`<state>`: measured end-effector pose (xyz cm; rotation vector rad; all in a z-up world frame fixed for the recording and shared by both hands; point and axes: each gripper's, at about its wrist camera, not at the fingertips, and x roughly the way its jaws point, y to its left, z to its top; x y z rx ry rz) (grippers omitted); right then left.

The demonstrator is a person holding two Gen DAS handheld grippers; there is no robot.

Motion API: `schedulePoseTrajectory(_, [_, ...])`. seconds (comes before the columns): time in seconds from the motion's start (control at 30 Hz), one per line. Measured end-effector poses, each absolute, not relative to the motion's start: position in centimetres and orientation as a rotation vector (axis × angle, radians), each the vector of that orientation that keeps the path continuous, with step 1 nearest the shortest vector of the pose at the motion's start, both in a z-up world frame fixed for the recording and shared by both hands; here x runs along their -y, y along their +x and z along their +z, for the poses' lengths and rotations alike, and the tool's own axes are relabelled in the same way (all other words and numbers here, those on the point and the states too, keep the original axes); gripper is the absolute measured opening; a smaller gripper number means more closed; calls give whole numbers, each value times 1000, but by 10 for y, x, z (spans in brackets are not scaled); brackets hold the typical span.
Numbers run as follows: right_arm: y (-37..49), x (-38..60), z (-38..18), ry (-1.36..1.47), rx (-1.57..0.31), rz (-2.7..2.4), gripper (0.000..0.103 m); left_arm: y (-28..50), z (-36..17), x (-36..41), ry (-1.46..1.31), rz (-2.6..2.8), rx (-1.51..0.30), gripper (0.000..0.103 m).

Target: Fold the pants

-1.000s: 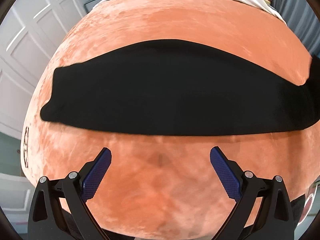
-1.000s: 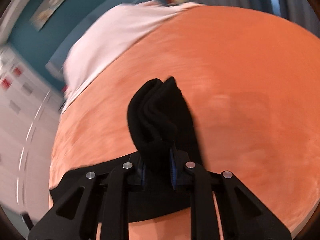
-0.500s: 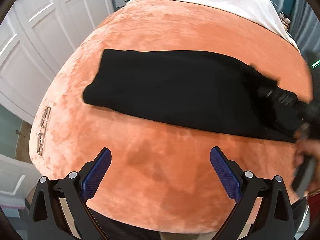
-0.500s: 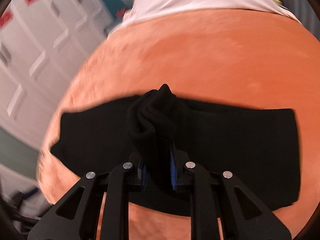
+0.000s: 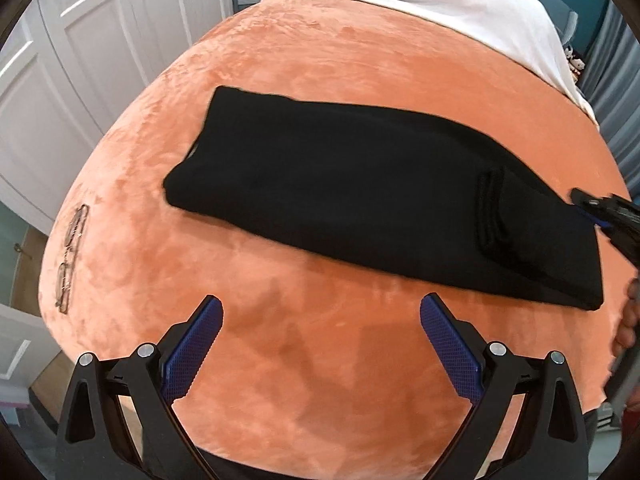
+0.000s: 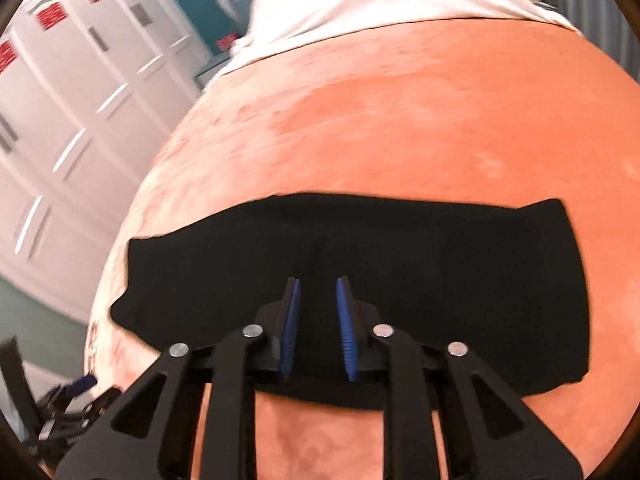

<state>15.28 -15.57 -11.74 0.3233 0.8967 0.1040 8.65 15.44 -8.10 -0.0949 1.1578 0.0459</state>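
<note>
Where orange blanket (image 5: 360, 360) spreads, black pants (image 5: 360, 200), white wardrobe doors (image 5: 80, 60)

Orange fuzzy blanket (image 5: 320, 60) covers the bed. Folded black pants (image 5: 360, 200) lie flat on it, a pair of glasses (image 5: 70, 256) sits left of the pants near the edge, white sheet (image 5: 460, 4) beyond them.

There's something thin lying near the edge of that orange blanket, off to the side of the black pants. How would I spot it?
Start at the big orange blanket covering the bed, then find the black pants folded flat across it. Look past the pants' left end to the blanket's left edge: a pair of eyeglasses lies there. It is the only thin wire-framed thing on the blanket, apart from the pants.
</note>
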Motion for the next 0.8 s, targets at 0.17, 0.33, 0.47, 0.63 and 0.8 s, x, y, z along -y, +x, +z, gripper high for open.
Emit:
schedulePoseTrajectory(0.17, [183, 118, -185, 309, -1049, 120, 17, 94, -80, -144, -62, 32, -1161, 98])
schedulePoseTrajectory(0.33, [181, 71, -180, 94, -1018, 149, 17, 104, -82, -150, -73, 24, -1161, 98])
schedulePoseTrajectory(0.47, [200, 85, -177, 197, -1009, 78, 17, 112, -90, -158, -92, 38, -1178, 98])
schedulePoseTrajectory(0.63, [211, 60, -191, 62, -1059, 76, 18, 115, -92, -164, -93, 48, -1179, 98])
schedulePoseTrajectory(0.8, [183, 66, -162, 138, -984, 121, 29, 114, -97, -170, -73, 62, -1186, 98])
